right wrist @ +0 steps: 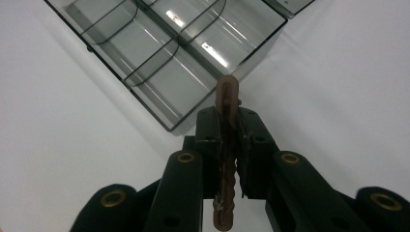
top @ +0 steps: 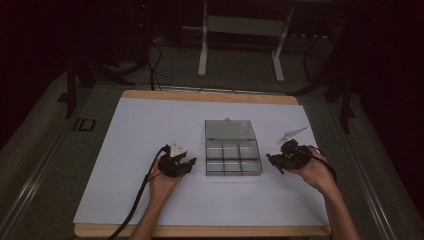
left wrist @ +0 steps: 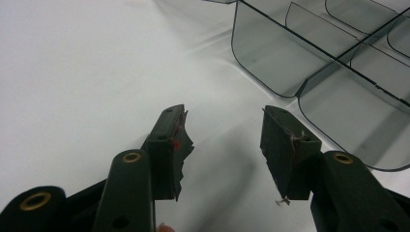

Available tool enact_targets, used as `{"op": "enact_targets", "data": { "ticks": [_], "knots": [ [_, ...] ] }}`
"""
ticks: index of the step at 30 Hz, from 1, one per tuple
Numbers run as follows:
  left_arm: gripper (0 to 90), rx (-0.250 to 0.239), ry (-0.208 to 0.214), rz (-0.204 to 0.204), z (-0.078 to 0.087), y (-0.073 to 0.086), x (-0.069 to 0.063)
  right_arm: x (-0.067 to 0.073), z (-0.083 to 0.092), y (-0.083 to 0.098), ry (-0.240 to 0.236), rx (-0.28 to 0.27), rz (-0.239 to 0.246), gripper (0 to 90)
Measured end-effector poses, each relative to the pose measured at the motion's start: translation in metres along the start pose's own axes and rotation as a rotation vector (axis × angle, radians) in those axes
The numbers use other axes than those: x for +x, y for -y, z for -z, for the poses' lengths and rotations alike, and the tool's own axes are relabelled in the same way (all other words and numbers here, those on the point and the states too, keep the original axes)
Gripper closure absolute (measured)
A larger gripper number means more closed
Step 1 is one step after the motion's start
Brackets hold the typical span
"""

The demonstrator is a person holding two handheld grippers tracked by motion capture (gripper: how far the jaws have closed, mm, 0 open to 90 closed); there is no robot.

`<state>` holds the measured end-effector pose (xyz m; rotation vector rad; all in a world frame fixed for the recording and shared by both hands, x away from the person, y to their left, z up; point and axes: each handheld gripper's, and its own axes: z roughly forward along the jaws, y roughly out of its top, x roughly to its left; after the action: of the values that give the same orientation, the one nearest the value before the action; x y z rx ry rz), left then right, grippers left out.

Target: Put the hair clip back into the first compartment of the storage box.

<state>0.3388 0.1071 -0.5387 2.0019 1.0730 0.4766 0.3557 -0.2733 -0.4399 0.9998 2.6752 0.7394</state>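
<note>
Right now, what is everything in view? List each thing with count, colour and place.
compartment box: one, clear smoky grey, lid open, empty, centre of the sheet.
brown strip: one, slim, reddish-brown, clamped upright in the right gripper.
sheet: one, white, covering the board.
board: one, wooden, under the sheet.
stand: one, white, on the floor behind the table.
left gripper: one, black, left of the box, fingers apart, nothing between.
right gripper: one, black, right of the box.
</note>
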Motion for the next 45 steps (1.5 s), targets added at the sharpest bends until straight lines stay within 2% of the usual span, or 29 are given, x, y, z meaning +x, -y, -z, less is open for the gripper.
{"op": "enact_targets", "data": {
  "ticks": [26,45],
  "knots": [
    [51.4,-0.002,-0.024,-0.017,0.000,0.000,-0.003,0.003,0.004,-0.022,0.001,-0.042,0.020,80.8],
    [50.8,-0.006,-0.030,-0.024,0.000,0.000,-0.004,0.003,0.001,-0.037,-0.003,-0.066,0.029,80.8]
  ]
}}
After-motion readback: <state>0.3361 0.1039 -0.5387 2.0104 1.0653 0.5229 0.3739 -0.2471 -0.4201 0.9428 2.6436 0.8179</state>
